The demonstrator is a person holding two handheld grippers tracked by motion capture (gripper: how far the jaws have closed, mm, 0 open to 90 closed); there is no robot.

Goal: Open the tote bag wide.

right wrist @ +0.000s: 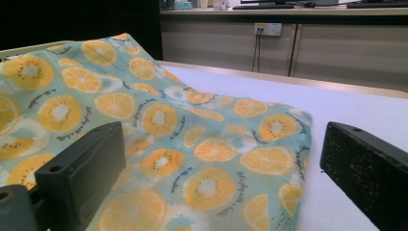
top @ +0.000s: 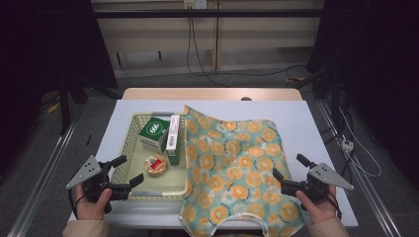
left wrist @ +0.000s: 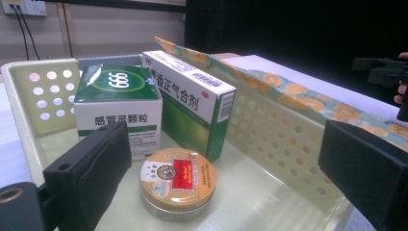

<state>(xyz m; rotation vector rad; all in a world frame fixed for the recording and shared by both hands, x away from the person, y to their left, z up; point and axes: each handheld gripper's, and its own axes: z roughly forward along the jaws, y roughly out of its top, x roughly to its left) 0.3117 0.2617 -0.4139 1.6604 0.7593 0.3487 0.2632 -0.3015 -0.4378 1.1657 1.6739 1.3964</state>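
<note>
Left gripper (top: 124, 173) is open and empty at the basket's (top: 129, 129) near-left corner, jaws pointing into it; the round tin (top: 156, 165) lies just ahead, nearer this hand. Right gripper (top: 287, 171) is open and empty at the table's near-right edge, beside the printed cloth (top: 232, 163), which spreads leftward to the basket.

two boxes (top: 160, 133) crowd the basket's (top: 126, 148) far end; the near end holds one tin (top: 156, 165).
</note>
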